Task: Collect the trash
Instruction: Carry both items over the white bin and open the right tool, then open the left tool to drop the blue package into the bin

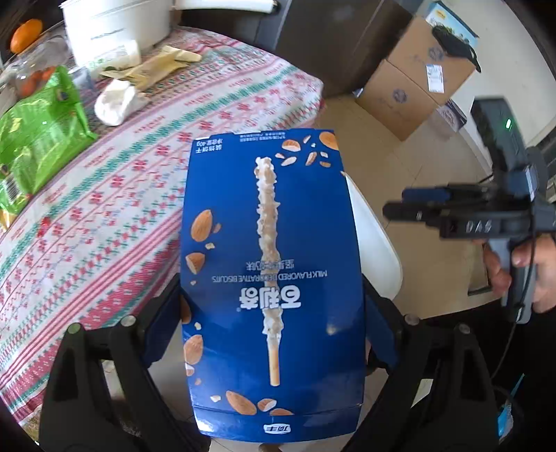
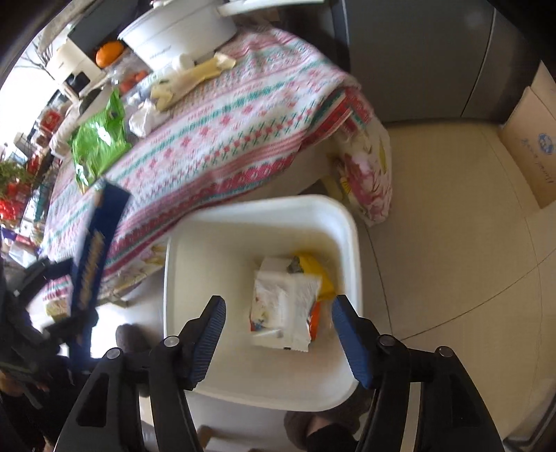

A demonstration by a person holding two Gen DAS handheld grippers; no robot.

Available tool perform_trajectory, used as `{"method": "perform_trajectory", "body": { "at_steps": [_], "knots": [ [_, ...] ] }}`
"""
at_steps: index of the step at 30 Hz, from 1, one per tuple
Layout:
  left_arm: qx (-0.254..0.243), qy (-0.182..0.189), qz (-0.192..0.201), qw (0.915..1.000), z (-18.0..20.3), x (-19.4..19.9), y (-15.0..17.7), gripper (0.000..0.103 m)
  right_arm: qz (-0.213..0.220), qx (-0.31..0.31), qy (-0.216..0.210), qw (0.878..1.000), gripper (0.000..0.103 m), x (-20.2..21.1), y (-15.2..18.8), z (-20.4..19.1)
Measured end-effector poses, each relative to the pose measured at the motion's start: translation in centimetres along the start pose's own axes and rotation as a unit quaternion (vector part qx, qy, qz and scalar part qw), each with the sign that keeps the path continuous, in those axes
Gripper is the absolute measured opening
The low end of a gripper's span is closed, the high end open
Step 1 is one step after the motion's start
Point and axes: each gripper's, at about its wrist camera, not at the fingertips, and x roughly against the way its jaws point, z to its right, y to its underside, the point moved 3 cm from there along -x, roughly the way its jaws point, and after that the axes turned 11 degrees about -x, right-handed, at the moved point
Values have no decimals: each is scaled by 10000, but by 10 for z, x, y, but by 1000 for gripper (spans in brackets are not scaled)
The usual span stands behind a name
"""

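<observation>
My left gripper (image 1: 274, 306) is shut on a blue biscuit box (image 1: 271, 278), held flat above the table's edge. The box also shows edge-on in the right wrist view (image 2: 95, 243). My right gripper (image 2: 278, 316) is open and empty, above a white bin (image 2: 344, 222) on the floor. The bin holds white wrappers (image 2: 281, 309) and a yellow packet (image 2: 311, 264). The right gripper also shows in the left wrist view (image 1: 410, 205). On the patterned tablecloth (image 1: 173, 114) lie a green bag (image 1: 38, 139), a crumpled white tissue (image 1: 114, 101) and beige wrappers (image 1: 156, 67).
A white cooker pot (image 1: 114, 24), an orange (image 1: 26, 34) and a glass jar (image 1: 31, 66) stand at the table's far end. Cardboard boxes (image 1: 413, 80) sit on the tiled floor at the right. A floral cushion (image 2: 368, 180) hangs beside the bin.
</observation>
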Motion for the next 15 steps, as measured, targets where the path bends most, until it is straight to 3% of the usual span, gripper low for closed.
{"method": "perform_trajectory", "body": {
  "at_steps": [15],
  "knots": [
    [-601, 274, -197, 9976, 51, -63, -18, 92, 352, -453, 189, 9982, 69, 19, -11, 37]
  ]
}}
